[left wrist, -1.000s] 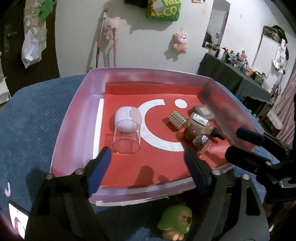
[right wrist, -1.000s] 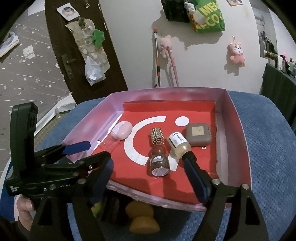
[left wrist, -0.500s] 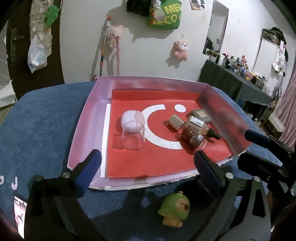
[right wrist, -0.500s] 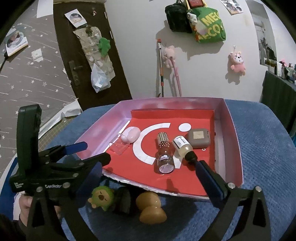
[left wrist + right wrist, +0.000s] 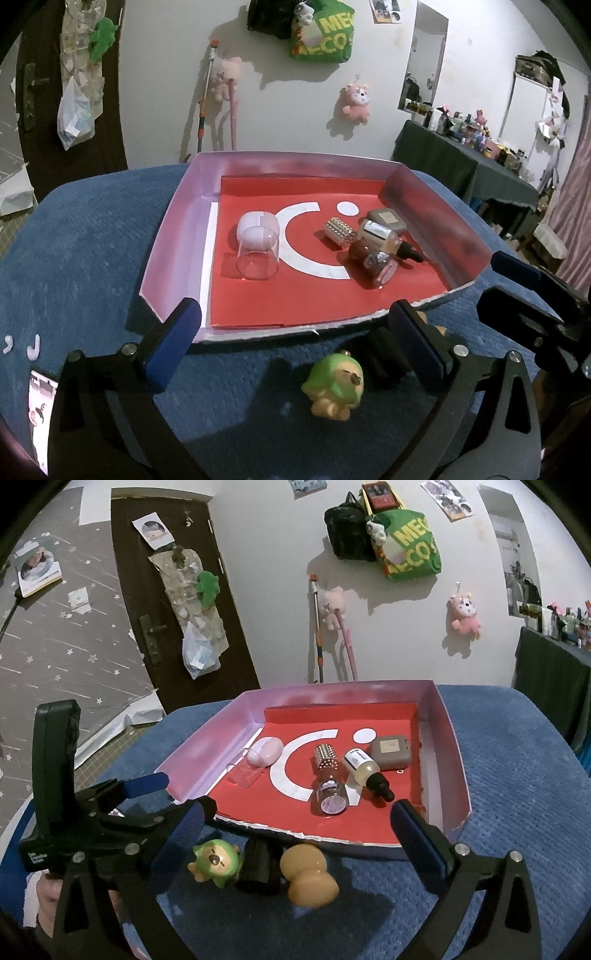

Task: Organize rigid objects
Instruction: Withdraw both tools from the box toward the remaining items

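Observation:
A pink tray (image 5: 177, 236) with a red floor holds a clear cup (image 5: 256, 258) lying against a pink egg-shaped case (image 5: 255, 229), a studded roller (image 5: 338, 232), a dropper bottle (image 5: 365, 771), a brown jar (image 5: 330, 795) and a taupe case (image 5: 389, 753). In front of the tray on the blue cloth lie a green toy figure (image 5: 216, 862), a black object (image 5: 258, 864) and a tan wooden knob (image 5: 308, 875). My left gripper (image 5: 293, 325) and right gripper (image 5: 299, 819) both hang open over the tray's near edge, with nothing between their fingers.
The blue cloth (image 5: 92, 258) spreads around the tray. A phone (image 5: 42, 417) and small white hooks (image 5: 33, 349) lie at its near left. Behind are a dark door (image 5: 177, 602), a wall with hanging toys, and a cluttered dark table (image 5: 461, 166) at the right.
Both grippers have drawn back from the tray and their jaws have spread wider. The green toy, black object and tan knob have come fully into view.

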